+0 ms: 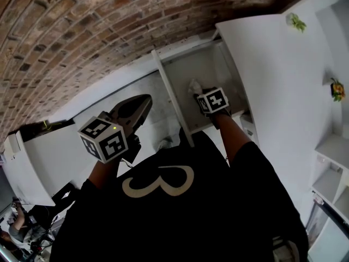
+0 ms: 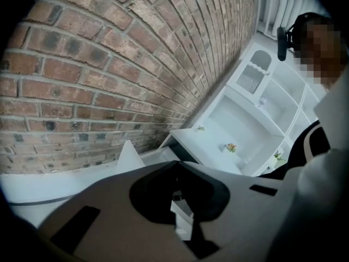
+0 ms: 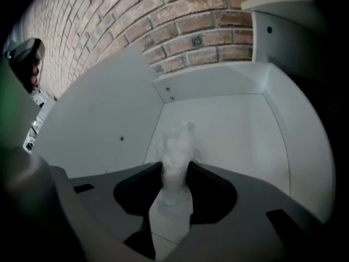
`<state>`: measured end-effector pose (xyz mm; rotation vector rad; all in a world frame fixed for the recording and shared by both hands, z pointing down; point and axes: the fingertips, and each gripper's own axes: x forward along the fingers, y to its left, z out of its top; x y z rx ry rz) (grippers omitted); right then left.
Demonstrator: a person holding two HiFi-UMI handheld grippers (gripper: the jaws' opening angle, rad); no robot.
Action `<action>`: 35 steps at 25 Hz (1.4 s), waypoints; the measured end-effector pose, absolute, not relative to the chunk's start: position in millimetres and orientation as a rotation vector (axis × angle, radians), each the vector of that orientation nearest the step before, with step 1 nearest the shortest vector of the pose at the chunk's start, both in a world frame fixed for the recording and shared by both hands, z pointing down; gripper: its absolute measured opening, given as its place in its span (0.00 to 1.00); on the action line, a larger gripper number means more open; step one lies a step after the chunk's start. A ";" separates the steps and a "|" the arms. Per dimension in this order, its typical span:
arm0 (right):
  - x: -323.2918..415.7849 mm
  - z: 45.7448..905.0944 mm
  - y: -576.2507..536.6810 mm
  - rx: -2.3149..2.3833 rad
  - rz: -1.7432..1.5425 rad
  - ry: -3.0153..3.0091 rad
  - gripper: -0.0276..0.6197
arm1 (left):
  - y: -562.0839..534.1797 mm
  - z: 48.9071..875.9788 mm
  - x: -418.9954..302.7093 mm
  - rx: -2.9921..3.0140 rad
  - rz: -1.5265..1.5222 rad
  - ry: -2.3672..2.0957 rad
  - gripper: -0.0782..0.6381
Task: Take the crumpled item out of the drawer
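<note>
The crumpled item (image 3: 177, 146) is a wad of white paper inside the open white drawer (image 3: 229, 130). My right gripper (image 3: 175, 166) is shut on it, the dark pads pressing both sides of the wad, whose top sticks out past the tips. In the head view the right gripper (image 1: 199, 91) reaches down into the drawer (image 1: 215, 67), with the white wad (image 1: 194, 84) showing at its tips. My left gripper (image 1: 143, 103) hangs outside the drawer to the left, jaws together and nothing in them. In the left gripper view, the left gripper (image 2: 175, 166) faces a brick wall.
The drawer's left side wall (image 1: 173, 100) stands between the two grippers. A white cabinet top (image 1: 272, 75) lies to the right, with a small green plant (image 1: 297, 22) at its far end. White shelves (image 2: 256, 100) and the brick wall (image 1: 82, 31) lie beyond.
</note>
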<state>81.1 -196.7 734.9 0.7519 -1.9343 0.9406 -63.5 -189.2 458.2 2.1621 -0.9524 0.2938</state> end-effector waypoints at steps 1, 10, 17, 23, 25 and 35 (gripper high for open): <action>80.5 728.6 -196.7 0.755 0.951 -1.947 0.28 | -188.3 456.3 -62.5 2.165 0.292 -0.950 0.11; 75.3 655.7 -199.9 0.836 0.951 -2.114 0.28 | -177.8 438.0 -54.4 2.202 0.271 -0.917 0.11; 71.1 583.9 -188.8 0.898 0.907 -2.284 0.28 | -162.0 417.1 -47.5 2.246 0.239 -0.872 0.11; 69.4 521.0 -173.2 0.965 0.894 -2.412 0.28 | -149.7 392.3 -44.5 2.307 0.210 -0.839 0.11; 68.9 499.1 -169.2 0.991 0.867 -2.453 0.28 | -146.6 382.3 -44.7 2.336 0.202 -0.831 0.11; 59.0 399.7 -131.2 1.074 0.751 -2.623 0.28 | -121.3 329.1 -51.3 2.479 0.122 -0.792 0.11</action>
